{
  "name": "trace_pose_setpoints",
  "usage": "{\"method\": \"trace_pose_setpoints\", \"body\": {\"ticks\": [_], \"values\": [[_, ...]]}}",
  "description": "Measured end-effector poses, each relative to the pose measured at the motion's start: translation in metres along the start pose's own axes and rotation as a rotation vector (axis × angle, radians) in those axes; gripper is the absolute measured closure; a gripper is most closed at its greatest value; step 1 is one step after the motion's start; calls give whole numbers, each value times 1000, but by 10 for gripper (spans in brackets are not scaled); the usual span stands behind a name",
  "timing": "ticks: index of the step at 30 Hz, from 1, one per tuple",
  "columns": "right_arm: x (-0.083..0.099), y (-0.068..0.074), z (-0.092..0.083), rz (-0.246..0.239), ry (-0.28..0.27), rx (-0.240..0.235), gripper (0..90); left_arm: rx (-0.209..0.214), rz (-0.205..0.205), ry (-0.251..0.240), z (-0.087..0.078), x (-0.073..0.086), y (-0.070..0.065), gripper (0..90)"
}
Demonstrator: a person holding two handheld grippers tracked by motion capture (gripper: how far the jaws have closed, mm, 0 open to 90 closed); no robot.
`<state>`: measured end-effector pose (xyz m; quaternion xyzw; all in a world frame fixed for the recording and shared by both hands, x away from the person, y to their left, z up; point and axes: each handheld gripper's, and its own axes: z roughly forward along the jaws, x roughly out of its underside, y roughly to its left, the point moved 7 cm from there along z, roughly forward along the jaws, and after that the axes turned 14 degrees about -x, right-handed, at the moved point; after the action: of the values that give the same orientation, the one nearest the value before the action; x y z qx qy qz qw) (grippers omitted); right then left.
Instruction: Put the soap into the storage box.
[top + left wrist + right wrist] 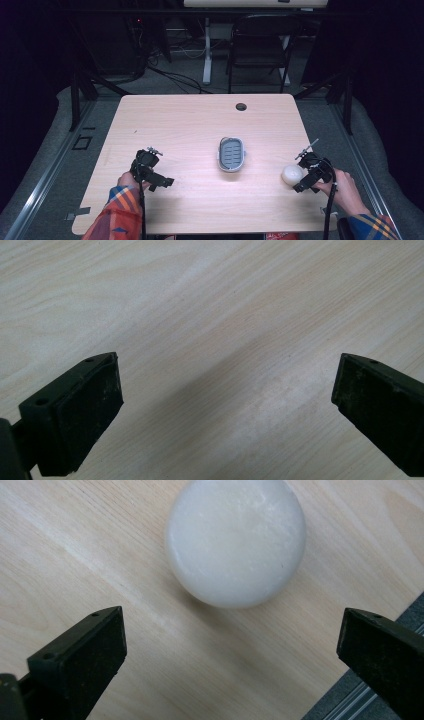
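A round white soap bar (292,174) lies near the table's right edge, and a grey soap dish (232,154) with a ribbed blue inside sits mid-table. My right gripper (301,181) hovers just right of the bar. In the right gripper view the white bar (236,540) lies flat just beyond my open right gripper (230,645), apart from both jaws. My left gripper (161,181) is held over the front left of the table. In the left gripper view my left gripper (225,400) stands wide open over bare wood with nothing between its jaws.
The light wooden table (185,125) has a cable hole (241,106) near its far edge. A dark chair (260,45) and a white desk leg (206,50) stand beyond it. The table's right edge (365,680) lies close to the right gripper.
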<state>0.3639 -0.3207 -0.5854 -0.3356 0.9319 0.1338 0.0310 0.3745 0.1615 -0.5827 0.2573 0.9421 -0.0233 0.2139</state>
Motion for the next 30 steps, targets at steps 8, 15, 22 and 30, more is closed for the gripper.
{"method": "trace_pose_setpoints", "body": {"ticks": [8, 15, 22, 30], "values": [[-12, 0, 2, -10, 5, -17, 0, -1, -1, -1, 0, 0, 0, 0], [-28, 2, 11, -8, -4, -27, 0, 0, 3, 3, 0, 0, 0, 0], [-40, -3, 11, -57, 106, -10, 0, 0, 5, 3, 0, 0, 0, 0], [-49, -4, 18, -34, 80, -9, 0, 1, 4, 3, 0, 0, 0, 0]]}}
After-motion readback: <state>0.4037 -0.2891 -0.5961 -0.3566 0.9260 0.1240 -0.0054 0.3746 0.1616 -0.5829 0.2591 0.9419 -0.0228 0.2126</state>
